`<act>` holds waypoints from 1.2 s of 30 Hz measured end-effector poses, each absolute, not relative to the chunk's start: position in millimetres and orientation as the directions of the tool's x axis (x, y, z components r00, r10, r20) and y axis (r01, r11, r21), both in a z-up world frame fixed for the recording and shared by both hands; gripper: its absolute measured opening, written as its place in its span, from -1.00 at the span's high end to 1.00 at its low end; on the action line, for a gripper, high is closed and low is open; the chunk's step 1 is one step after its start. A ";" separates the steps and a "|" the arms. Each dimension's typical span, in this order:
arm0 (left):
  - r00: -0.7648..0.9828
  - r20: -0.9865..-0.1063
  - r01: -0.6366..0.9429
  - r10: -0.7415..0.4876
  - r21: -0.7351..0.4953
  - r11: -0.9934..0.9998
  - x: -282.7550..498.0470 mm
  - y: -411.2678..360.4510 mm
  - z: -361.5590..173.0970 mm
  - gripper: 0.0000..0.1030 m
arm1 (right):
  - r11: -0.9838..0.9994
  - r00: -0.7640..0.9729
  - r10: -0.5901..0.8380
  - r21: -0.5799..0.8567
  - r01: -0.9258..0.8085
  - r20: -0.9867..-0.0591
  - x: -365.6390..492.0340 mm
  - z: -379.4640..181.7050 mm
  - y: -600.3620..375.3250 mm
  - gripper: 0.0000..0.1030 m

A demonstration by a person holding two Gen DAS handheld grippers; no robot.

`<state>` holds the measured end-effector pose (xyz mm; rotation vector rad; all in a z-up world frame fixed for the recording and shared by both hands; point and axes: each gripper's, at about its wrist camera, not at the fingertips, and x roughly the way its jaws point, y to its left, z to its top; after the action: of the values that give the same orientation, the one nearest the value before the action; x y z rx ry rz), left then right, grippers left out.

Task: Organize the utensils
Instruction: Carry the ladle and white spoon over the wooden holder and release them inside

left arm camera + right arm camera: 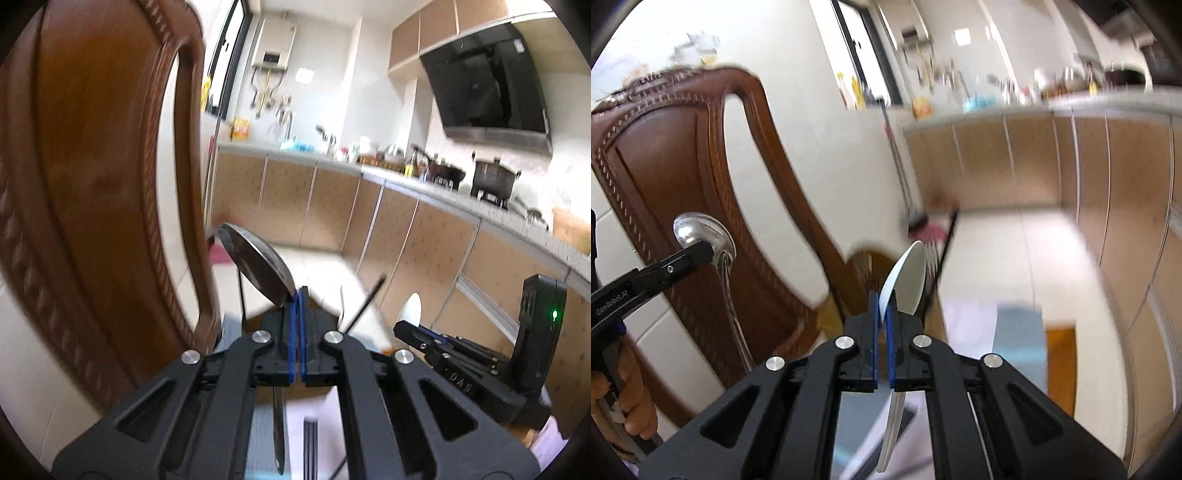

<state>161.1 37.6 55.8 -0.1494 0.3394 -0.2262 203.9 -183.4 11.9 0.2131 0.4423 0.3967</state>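
My left gripper [298, 295] is shut on a metal spoon [255, 260]; its bowl sticks up past the fingertips and its handle hangs down between the arms. The same spoon [705, 236] shows in the right wrist view, held in the left gripper [701, 253] in front of the chair. My right gripper [883, 301] is shut on a white spoon [907, 277], bowl up, handle running down below the jaws. The right gripper [406, 328] with the white spoon's bowl [410, 308] shows at the lower right of the left wrist view. Both are lifted in the air.
A carved wooden chair back [92, 184] stands close on the left. A thin black rod [364, 304] rises just beyond the grippers. Kitchen cabinets [369, 210] and a cluttered counter with pots [493, 177] run along the far side. White and blue cloths [1015, 339] lie below.
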 end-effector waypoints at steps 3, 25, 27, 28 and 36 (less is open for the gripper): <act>0.934 -0.269 0.196 -0.236 -0.168 0.966 172.2 33.4 74.2 0.98 | 0.905 0.873 0.399 0.274 -0.325 -0.280 217.5 30.5 -180.7 0.91; 0.979 -0.132 0.136 -0.155 -0.144 0.980 262.5 26.0 28.3 0.97 | 0.917 0.928 0.370 0.182 -0.355 -0.051 286.5 -46.0 -149.5 0.91; 0.975 -0.154 0.134 -0.159 -0.156 0.979 266.0 28.1 20.1 0.97 | 0.920 0.931 0.362 0.179 -0.348 -0.049 285.2 -54.8 -148.3 0.91; 0.975 -0.160 0.132 -0.157 -0.156 0.979 267.7 28.2 17.4 0.97 | 0.922 0.932 0.359 0.176 -0.345 -0.054 284.5 -58.0 -148.2 0.91; 0.966 -0.207 0.129 -0.158 -0.147 0.981 262.0 28.6 1.6 0.96 | 0.928 0.930 0.354 0.162 -0.337 -0.095 273.1 -60.3 -145.2 0.18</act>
<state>262.0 28.6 1.6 -0.1327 0.2199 -0.1453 273.1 -145.2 -60.3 0.1445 0.1234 0.3549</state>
